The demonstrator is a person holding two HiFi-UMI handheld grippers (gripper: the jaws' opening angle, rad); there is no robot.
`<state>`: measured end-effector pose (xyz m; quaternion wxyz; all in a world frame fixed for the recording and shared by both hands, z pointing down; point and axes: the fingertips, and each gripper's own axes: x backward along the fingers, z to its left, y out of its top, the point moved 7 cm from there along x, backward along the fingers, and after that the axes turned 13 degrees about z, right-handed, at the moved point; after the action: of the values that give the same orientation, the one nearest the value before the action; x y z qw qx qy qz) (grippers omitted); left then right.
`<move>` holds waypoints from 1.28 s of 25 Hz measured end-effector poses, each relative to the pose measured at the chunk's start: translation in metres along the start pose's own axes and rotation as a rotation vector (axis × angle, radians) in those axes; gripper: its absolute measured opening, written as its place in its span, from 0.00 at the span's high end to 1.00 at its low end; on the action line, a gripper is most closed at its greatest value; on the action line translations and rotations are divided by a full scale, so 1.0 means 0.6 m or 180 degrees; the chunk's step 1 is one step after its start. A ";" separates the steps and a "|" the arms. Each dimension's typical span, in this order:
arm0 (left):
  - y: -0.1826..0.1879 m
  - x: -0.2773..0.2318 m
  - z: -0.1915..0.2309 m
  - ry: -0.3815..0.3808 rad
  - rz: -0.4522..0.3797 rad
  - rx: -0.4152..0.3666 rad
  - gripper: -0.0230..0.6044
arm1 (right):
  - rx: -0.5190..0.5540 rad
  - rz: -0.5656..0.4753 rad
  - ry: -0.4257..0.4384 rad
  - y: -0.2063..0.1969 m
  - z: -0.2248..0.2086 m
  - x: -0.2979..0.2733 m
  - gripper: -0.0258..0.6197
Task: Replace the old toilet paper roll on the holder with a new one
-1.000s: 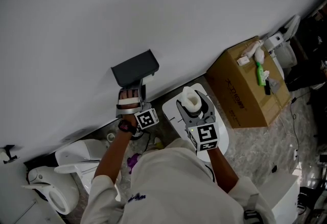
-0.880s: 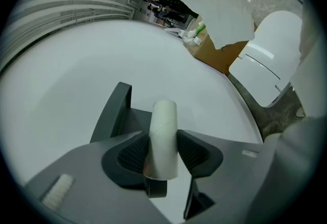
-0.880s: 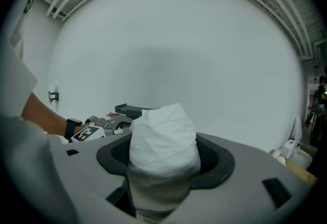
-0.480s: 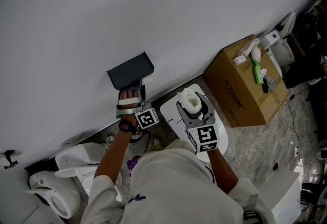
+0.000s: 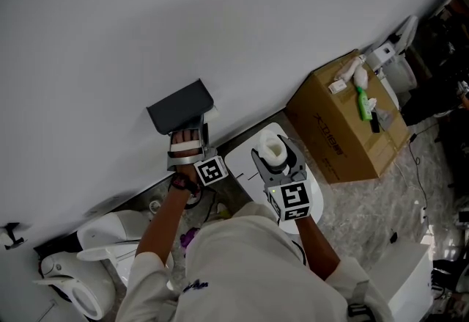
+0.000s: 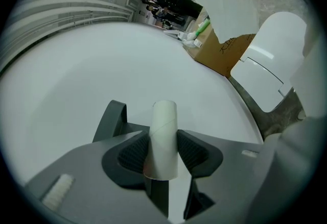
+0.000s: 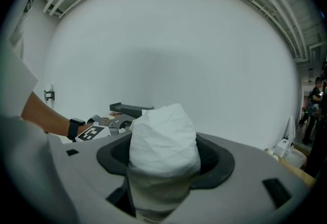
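left hand-held gripper [image 5: 186, 134]: clamped on bare cardboard tube [image 6: 164, 133], beside dark holder [image 5: 180, 106]. right hand-held gripper [image 5: 275, 156]: clamped on full toilet paper roll [image 7: 163, 139].

I had the holder [image 5: 181, 108] on the wall [image 5: 220, 20], with my left gripper [image 5: 186, 138] just before it and the old tube [image 6: 162, 139] between its 2 jaws. To its right, my right gripper [image 5: 275, 155] held the new roll [image 5: 272, 147] over a lid [image 5: 242, 164] (lower down). A box [image 5: 341, 126] stood farther right.
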<state>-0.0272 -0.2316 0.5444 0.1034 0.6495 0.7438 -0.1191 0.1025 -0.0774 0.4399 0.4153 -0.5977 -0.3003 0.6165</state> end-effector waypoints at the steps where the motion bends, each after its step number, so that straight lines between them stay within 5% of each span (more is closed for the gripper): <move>1: 0.005 0.000 0.001 0.0004 -0.0011 -0.0003 0.67 | -0.0002 0.0002 -0.0013 0.000 -0.003 0.002 0.50; 24: 0.089 -0.014 0.006 0.0007 -0.0320 -0.0021 0.67 | -0.0084 0.0006 -0.0242 -0.004 -0.050 0.011 0.50; 32: 0.128 0.031 0.023 0.0027 -0.0770 0.0263 0.67 | -0.0041 0.0000 -0.0379 -0.006 -0.077 0.026 0.50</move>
<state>0.0466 -0.2083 0.5219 0.0584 0.5592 0.8116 -0.1585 0.1498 -0.0681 0.4306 0.3929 -0.5627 -0.3285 0.6490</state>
